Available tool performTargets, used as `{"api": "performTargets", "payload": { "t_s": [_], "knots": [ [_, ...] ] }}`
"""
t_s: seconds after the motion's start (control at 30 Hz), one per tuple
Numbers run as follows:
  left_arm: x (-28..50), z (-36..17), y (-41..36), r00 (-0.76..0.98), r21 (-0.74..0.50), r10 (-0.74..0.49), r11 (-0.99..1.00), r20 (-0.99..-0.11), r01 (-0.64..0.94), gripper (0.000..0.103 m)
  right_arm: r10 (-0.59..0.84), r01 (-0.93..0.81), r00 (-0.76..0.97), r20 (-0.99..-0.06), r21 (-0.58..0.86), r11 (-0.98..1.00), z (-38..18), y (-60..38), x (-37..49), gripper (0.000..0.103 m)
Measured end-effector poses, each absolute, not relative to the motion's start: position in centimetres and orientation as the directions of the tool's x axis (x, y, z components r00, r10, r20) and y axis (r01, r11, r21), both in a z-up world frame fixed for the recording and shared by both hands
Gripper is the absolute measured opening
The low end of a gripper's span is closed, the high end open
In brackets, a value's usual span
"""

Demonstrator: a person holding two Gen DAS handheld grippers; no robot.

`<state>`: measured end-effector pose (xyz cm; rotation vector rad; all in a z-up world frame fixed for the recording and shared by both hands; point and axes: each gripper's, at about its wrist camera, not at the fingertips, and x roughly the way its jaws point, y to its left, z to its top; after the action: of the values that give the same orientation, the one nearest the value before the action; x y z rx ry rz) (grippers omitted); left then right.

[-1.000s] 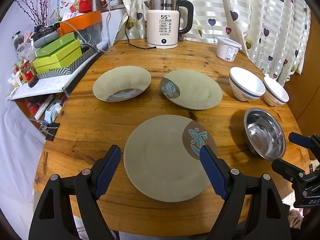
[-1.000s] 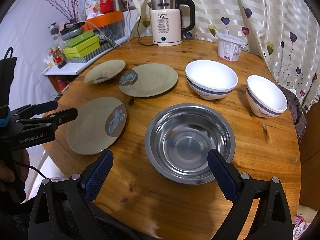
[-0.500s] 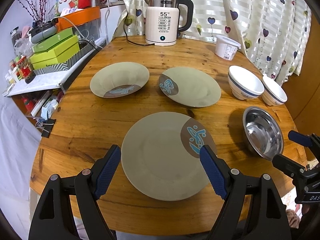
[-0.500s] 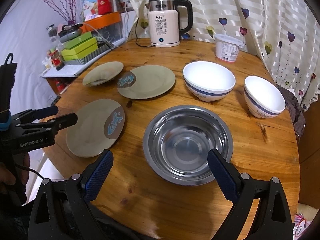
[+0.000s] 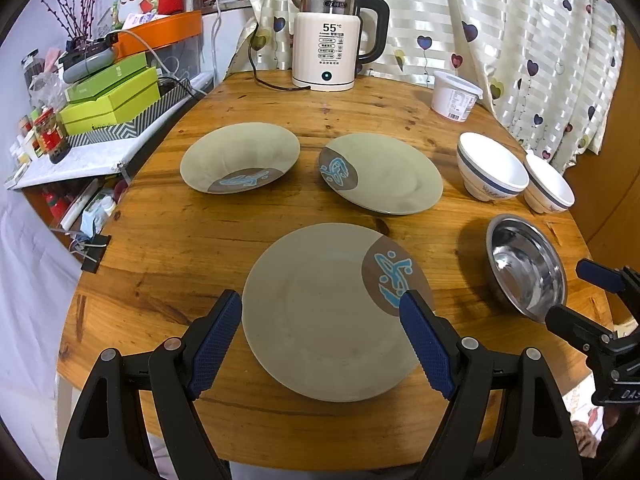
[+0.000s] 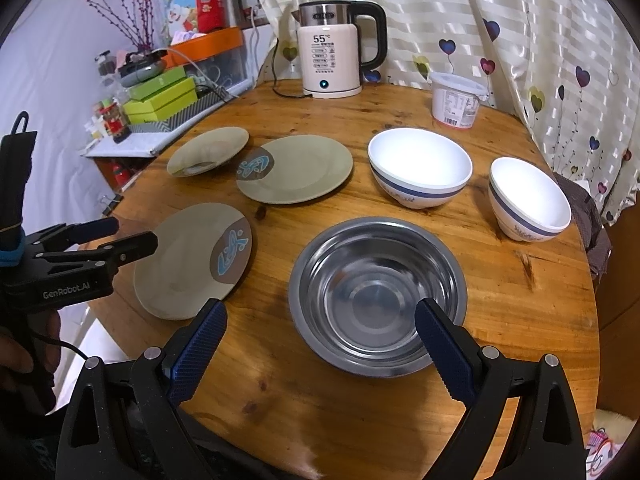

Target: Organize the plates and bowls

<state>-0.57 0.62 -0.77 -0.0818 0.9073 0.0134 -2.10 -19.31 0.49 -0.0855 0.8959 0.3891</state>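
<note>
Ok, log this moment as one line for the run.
left tongs: open, over nearest plate | right tongs: open, over steel bowl | nothing stacked yet

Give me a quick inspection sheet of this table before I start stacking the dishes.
Surface: round wooden table, knots and marks.
Job's things: three olive plates, steel bowl, two white bowls, none stacked.
Clutter: kettle, white tub.
Grippers: left gripper and right gripper open, holding nothing.
Cables: kettle cord on the table.
Surroundings: heart curtain, crowded side shelf.
</note>
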Motion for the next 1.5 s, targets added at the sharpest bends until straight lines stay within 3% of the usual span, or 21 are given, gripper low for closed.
{"api": "performTargets", "payload": {
  "t_s": [1.5],
  "knots": [
    [1.8,-1.4,7.8,0.629,-0.074,0.058,0.980,-0.775,-0.183,0.081,0.395,-0.518,0.506,-0.767,0.096,0.850,2.1,-10.2,4.9,0.095]
  ]
}}
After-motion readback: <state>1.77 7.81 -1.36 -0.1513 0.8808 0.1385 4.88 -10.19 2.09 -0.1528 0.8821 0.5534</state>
